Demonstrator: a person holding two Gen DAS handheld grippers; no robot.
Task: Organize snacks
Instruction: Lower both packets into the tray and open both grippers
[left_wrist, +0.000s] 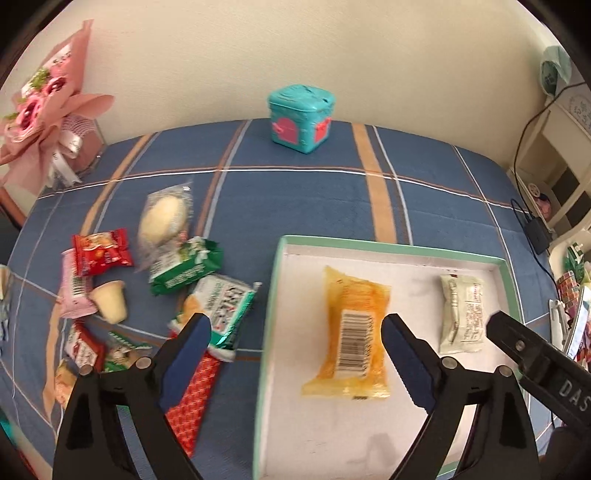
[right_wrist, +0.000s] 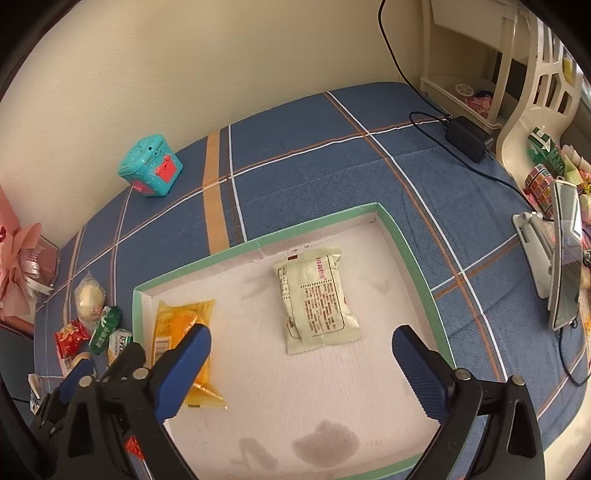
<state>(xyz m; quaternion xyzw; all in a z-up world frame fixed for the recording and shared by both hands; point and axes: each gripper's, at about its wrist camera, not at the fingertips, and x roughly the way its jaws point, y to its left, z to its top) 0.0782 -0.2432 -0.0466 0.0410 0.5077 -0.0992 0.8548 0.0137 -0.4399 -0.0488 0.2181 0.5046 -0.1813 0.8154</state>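
Two packets in tray (right_wrist: 413, 254): orange packet (left_wrist: 349, 334) shows barcode, cream packet (right_wrist: 317, 301) red print, unreadable. Left gripper (left_wrist: 295, 328) and right gripper (right_wrist: 301, 343) both spread wide, holding nothing.

Left gripper (left_wrist: 295, 332) jaws wide apart, nothing between the pads, over the green-rimmed tray (left_wrist: 391, 246). Orange packet (left_wrist: 351, 332) and white packet (left_wrist: 461, 314) lie flat in the tray, apart. Loose snack pile (left_wrist: 166, 273) left of frame; teal box (left_wrist: 301, 118) top centre.

Light: soft, even, bright daylight.
Shadows: faint.
Blur: slight smear on loose snacks (left_wrist: 173, 266), left view.
Edges: strong fisheye bending, dark corners.
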